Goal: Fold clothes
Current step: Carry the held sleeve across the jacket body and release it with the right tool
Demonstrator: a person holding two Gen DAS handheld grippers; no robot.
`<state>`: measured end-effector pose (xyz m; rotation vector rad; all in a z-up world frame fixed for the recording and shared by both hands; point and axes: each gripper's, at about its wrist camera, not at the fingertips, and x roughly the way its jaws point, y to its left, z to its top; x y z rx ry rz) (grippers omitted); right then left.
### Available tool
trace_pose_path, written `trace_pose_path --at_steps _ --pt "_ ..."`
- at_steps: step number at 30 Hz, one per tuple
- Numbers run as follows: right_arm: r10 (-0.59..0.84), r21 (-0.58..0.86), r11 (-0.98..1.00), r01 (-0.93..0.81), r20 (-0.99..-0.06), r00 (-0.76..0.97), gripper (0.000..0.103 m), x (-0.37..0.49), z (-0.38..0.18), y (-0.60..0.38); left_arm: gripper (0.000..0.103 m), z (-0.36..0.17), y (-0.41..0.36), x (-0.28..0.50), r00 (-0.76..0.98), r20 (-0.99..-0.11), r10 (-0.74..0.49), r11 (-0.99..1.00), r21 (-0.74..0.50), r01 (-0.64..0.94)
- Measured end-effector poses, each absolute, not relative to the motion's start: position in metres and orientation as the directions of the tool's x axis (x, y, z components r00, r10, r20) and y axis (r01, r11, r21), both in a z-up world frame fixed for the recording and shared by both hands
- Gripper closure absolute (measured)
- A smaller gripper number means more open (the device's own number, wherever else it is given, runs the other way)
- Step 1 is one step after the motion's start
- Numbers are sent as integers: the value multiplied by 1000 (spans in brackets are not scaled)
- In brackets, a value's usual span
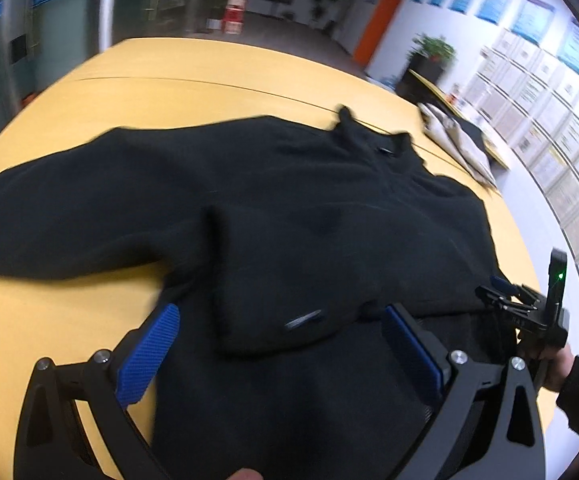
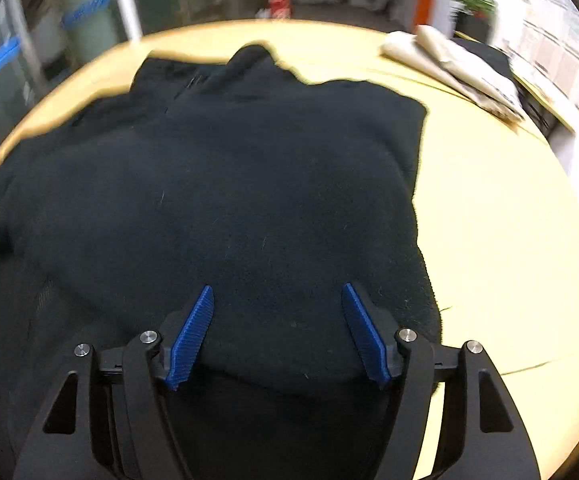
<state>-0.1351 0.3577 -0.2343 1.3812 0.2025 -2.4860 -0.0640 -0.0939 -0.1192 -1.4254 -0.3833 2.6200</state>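
Black fleece pullover partly folded on the yellow table; both grippers open above its near hem.

The black fleece pullover (image 1: 289, 208) lies flat on the yellow table (image 1: 193, 76), collar (image 1: 373, 136) at the far end, so its long axis runs away from the fingers. One sleeve (image 1: 49, 216) stretches out to the left, unfolded; the right side already lies doubled over the body. The left gripper (image 1: 281, 344) hovers with jaws wide apart and nothing between the pads, near the sleeve's root. The right gripper (image 2: 277, 332) also stands open, empty, over the near hem by the pullover's right edge. Judgement: the outstretched sleeve is the next fold, and the left gripper is nearer to it. A folded pale garment (image 2: 453, 68) lies well apart at the far right.
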Motion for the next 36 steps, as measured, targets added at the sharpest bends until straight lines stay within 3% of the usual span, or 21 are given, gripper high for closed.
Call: trace_pose_path --at_steps 5,10,14,21,22,23,24,27,30,36 --pt "-163 -93 -910 403 -814 -557 30 -132 -215 347 0 -139 -62 -89 -497 -826 266 -960 -272 -62" --pt "-354 -143 -722 677 -765 -538 30 -114 -204 249 0 -126 -86 -69 -548 -801 243 -953 -303 21" --pt "-564 -17 -548 836 -731 -385 30 -121 -204 149 0 -111 -115 -41 -568 -801 186 -956 -282 85" --pt "-644 175 -522 835 -723 -251 30 -170 -240 53 0 -98 -162 5 -571 -814 108 -958 -240 160" --pt "-637 179 -530 829 -729 -250 31 -177 -245 46 0 -99 -167 9 -571 -814 110 -954 -247 169" --pt "-622 175 -535 827 -744 -245 40 -183 -251 39 0 -101 -171 14 -571 -813 116 -950 -258 175" --pt "-597 165 -534 829 -768 -232 55 -191 -259 36 0 -102 -174 16 -572 -812 119 -949 -262 174" --pt "-584 169 -509 844 -788 -195 79 -202 -270 36 0 -109 -179 22 -571 -810 130 -948 -271 170" --pt "-593 154 -505 849 -777 -212 87 -205 -261 38 0 -115 -183 28 -569 -810 145 -941 -291 174" --pt "-651 161 -553 818 -696 -303 84 -213 -231 54 0 -121 -194 36 -570 -807 156 -930 -314 190"
